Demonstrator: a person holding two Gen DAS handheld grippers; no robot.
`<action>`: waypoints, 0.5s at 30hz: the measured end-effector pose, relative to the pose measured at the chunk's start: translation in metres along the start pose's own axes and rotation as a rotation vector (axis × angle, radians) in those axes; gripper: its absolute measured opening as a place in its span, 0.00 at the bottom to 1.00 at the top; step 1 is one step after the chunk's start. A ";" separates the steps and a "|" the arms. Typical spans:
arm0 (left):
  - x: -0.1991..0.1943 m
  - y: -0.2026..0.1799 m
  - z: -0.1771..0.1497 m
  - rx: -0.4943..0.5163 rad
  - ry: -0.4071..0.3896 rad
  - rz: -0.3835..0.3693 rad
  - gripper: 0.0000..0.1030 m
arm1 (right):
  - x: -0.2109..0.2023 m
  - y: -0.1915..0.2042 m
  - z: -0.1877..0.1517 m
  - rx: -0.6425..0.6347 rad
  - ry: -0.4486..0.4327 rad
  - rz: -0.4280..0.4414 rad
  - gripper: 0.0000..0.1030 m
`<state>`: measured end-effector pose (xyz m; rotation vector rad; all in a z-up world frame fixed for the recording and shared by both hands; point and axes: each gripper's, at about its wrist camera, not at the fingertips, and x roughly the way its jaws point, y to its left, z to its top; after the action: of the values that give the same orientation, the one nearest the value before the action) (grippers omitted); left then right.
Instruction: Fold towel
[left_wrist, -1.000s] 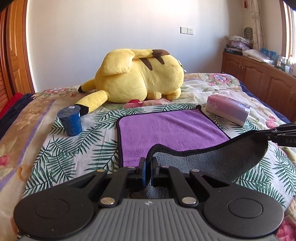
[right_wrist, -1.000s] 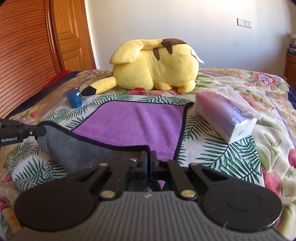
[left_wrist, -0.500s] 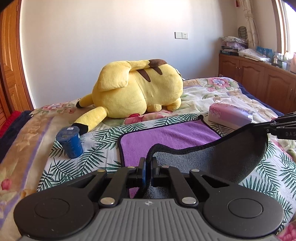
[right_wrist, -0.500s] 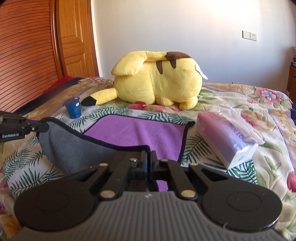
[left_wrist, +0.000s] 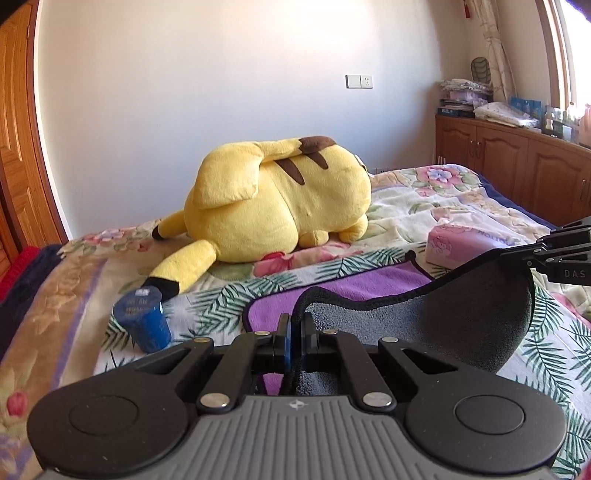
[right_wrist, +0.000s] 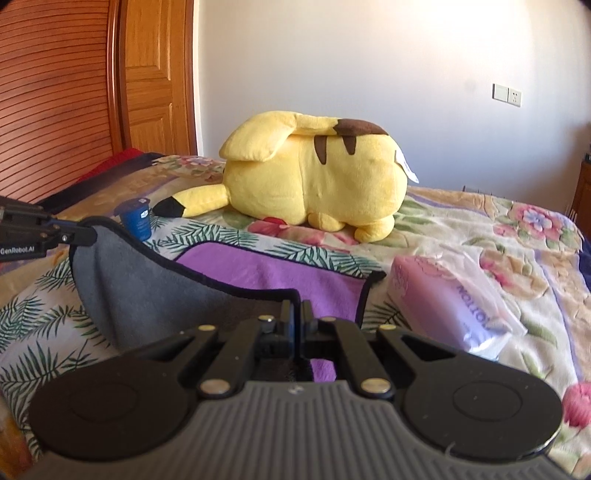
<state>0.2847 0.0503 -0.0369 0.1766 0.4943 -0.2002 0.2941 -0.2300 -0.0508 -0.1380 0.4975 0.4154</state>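
Observation:
A towel, purple on top and grey underneath with a black hem, lies on the bed; its far part stays flat. My left gripper is shut on the near left corner and my right gripper is shut on the near right corner. The near edge hangs lifted between them, grey side showing, and it also shows in the right wrist view. The purple part also shows in the right wrist view. Each view shows the other gripper at its side edge: the right one, the left one.
A big yellow plush toy lies beyond the towel. A blue cup stands left of the towel. A pink tissue pack lies right of it. Wooden cabinets stand on the right, a wooden door on the left.
Both grippers have risen and moved forward with the towel's near edge, folding it over the purple part. Less purple surface shows than before.

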 end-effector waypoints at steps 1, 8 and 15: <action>0.001 0.001 0.003 0.002 -0.002 0.001 0.00 | 0.001 0.000 0.002 -0.006 -0.003 -0.003 0.03; 0.013 0.005 0.019 0.016 -0.014 0.013 0.00 | 0.010 -0.004 0.016 -0.043 -0.034 -0.024 0.03; 0.031 0.007 0.029 0.032 -0.024 0.039 0.00 | 0.026 -0.007 0.029 -0.066 -0.068 -0.044 0.03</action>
<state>0.3267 0.0462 -0.0258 0.2148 0.4632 -0.1723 0.3307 -0.2207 -0.0383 -0.1973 0.4135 0.3922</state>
